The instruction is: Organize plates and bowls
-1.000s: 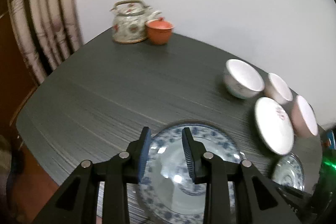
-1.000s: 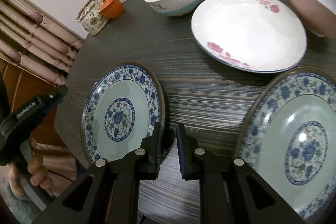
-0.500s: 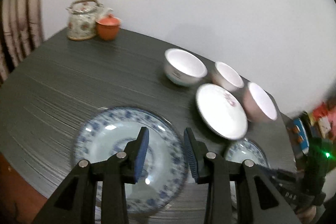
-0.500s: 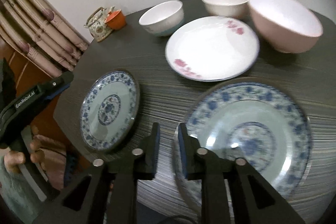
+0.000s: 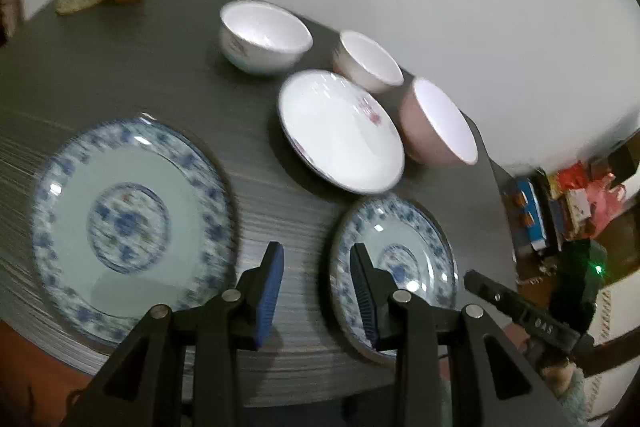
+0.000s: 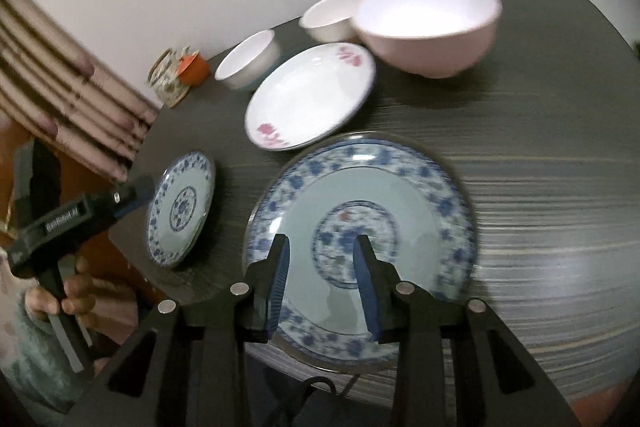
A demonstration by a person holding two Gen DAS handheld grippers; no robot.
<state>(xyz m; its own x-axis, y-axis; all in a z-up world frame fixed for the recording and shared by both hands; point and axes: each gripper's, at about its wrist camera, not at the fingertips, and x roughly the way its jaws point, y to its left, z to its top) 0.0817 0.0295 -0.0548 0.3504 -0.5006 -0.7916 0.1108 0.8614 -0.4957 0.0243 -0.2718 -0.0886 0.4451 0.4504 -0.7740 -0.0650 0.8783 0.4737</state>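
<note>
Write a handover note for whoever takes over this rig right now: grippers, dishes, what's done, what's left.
Left gripper: open, empty, above the table.
Right gripper: jaws opening, empty, over the right blue plate.
Dishes: left blue plate, white plate, white bowl, small bowl and pink bowl all lie singly on the table.
Done: nothing stacked yet.
Left: probably stack the three plates and nest the three bowls.
</note>
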